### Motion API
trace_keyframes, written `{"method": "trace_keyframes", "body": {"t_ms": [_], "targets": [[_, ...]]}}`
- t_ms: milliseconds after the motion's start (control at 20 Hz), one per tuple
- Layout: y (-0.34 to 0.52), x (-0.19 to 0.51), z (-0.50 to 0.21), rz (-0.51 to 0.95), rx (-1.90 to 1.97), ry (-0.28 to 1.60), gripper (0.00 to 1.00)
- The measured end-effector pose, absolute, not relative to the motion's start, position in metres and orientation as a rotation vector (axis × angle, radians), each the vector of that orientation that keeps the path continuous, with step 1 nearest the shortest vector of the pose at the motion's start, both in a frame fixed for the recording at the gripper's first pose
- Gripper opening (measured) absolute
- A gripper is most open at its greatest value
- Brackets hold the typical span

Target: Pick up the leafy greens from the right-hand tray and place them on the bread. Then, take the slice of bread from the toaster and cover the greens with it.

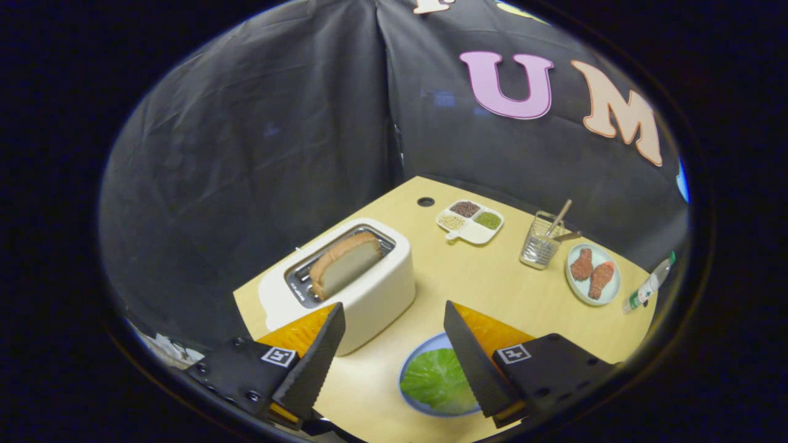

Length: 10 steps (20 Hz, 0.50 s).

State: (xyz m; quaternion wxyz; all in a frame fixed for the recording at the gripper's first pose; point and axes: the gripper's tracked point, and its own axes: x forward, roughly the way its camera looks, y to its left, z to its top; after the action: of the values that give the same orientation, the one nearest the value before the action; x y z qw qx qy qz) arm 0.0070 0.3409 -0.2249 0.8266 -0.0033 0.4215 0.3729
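Green lettuce leaf (438, 380) on blue plate (407, 369), between spread fingers.
Gripper (394, 320) open, empty; bread slice (345, 266) upright in cream toaster (375, 295).

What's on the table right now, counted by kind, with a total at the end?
Toaster: 1
Bread slice in the toaster: 1
Leafy green on its plate, between the open tongs: 1
Plates: 2, counting the one with the meat
Meat pieces: 2
Divided dish: 1
Glass: 1
Bottle: 1
Total: 10
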Motion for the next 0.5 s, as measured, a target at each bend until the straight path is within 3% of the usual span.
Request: {"method": "trace_keyframes", "body": {"t_ms": [500], "targets": [[0.402,0.020,-0.201,0.804,0.135,0.932,1.00]]}}
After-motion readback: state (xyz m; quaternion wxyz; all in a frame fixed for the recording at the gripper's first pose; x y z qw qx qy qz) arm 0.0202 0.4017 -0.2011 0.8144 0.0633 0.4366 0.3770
